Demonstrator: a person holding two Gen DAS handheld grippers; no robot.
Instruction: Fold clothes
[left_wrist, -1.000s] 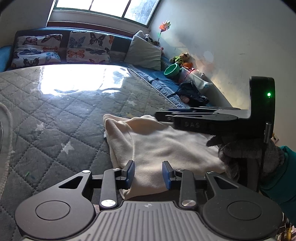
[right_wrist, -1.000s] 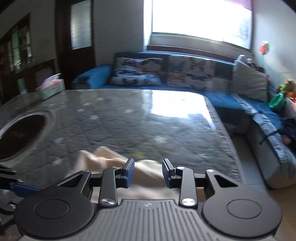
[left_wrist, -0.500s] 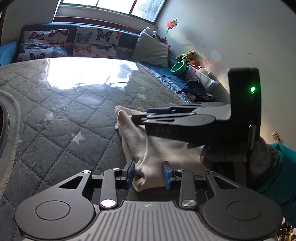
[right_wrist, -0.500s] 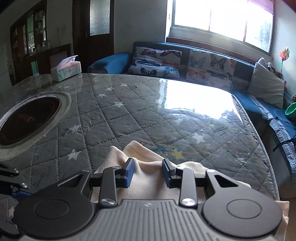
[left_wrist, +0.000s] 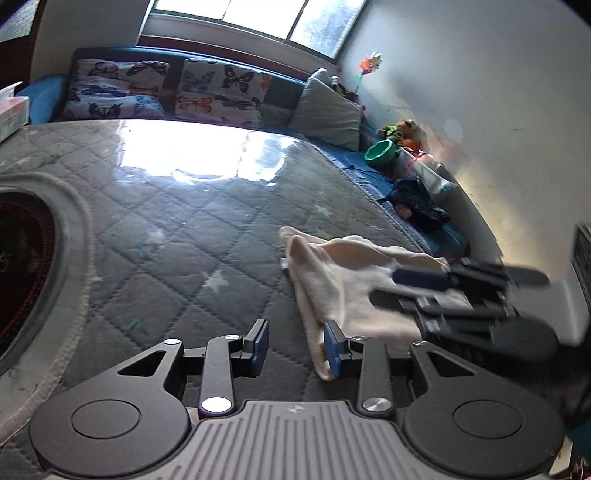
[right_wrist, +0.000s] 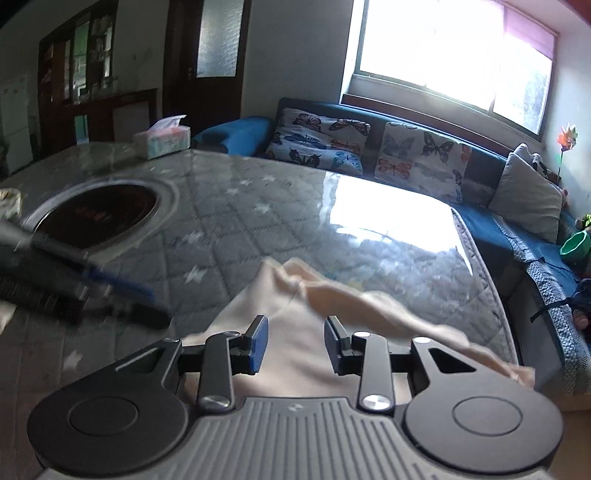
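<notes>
Cream garment (right_wrist: 295, 354), near edge behind right gripper (right_wrist: 295, 345)

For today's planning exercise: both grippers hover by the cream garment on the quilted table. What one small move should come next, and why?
Probably lower the left gripper onto the cream garment and close on its near edge: both jaws stand open, nothing gripped, and the cloth lies bunched.

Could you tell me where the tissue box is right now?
In the right wrist view the tissue box stands upper left, at the table's far edge.

Right tongs (left_wrist: 424, 286) motion-blurred over cloth (left_wrist: 343, 280); grip unclear, cloth's near end hidden.
</notes>
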